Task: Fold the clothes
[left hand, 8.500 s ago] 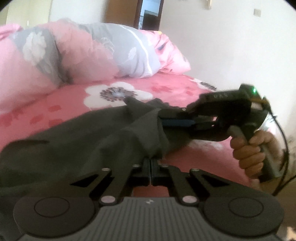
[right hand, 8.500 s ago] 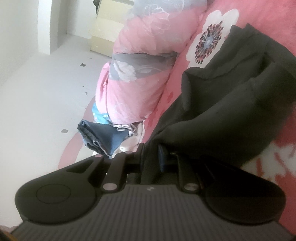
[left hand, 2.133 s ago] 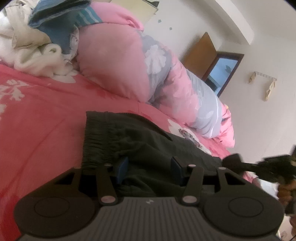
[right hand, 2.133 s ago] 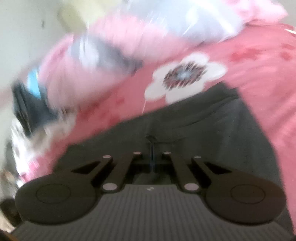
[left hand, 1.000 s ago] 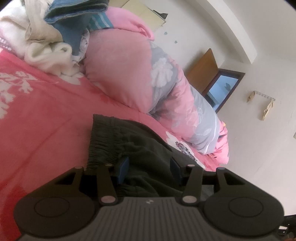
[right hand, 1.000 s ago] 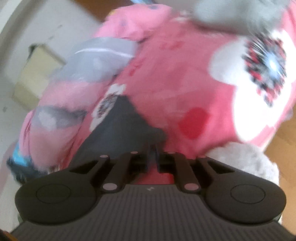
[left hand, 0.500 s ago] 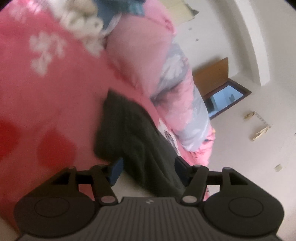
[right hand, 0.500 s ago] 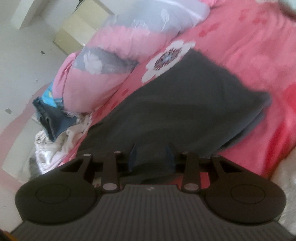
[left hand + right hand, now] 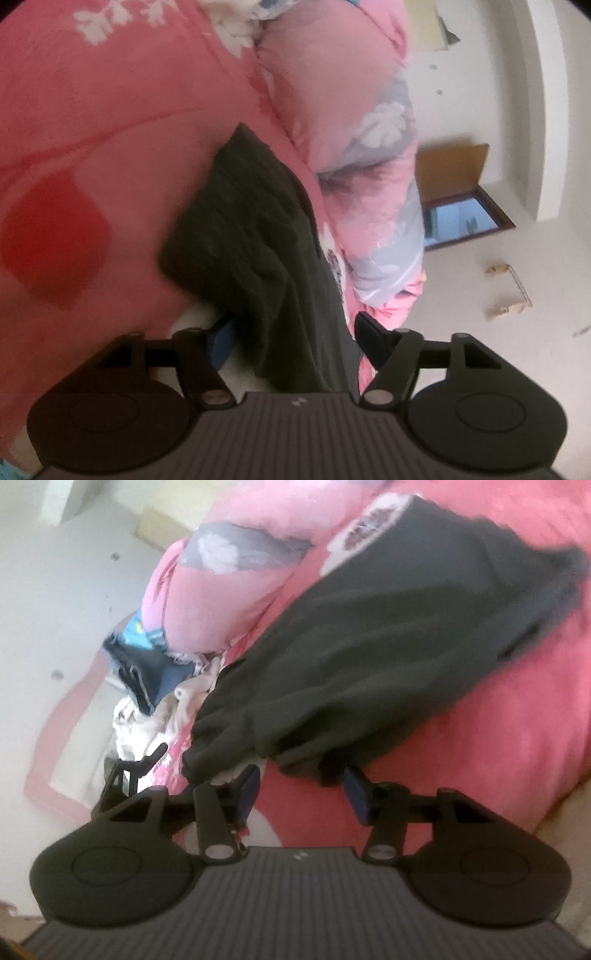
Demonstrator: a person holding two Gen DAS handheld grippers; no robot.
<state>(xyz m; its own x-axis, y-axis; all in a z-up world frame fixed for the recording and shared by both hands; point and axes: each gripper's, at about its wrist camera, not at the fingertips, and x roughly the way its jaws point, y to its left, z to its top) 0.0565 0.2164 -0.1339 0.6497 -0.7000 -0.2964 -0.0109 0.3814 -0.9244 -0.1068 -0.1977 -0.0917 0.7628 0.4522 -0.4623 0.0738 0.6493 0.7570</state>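
A dark grey garment (image 9: 255,236) lies folded lengthwise on the pink flowered bed sheet (image 9: 110,129). In the left wrist view its near end runs between the spread fingers of my left gripper (image 9: 295,341), which is open and grips nothing. In the right wrist view the same garment (image 9: 388,627) stretches away to the upper right. Its rumpled near edge hangs just ahead of my right gripper (image 9: 303,792), whose blue-padded fingers stand wide apart with nothing held. A black frame, probably the other gripper (image 9: 127,775), shows at the left.
A rolled pink and grey quilt (image 9: 373,155) lies along the far side of the garment. A pile of blue and white clothes (image 9: 155,672) sits at the bed's end. White wall and a wooden door (image 9: 454,173) lie beyond. The bed edge (image 9: 554,812) is at the right.
My right gripper, shut a second ago, has opened wide and let the garment drop onto the bed. My left gripper has spread wider and tilted, and the garment now lies flatter.
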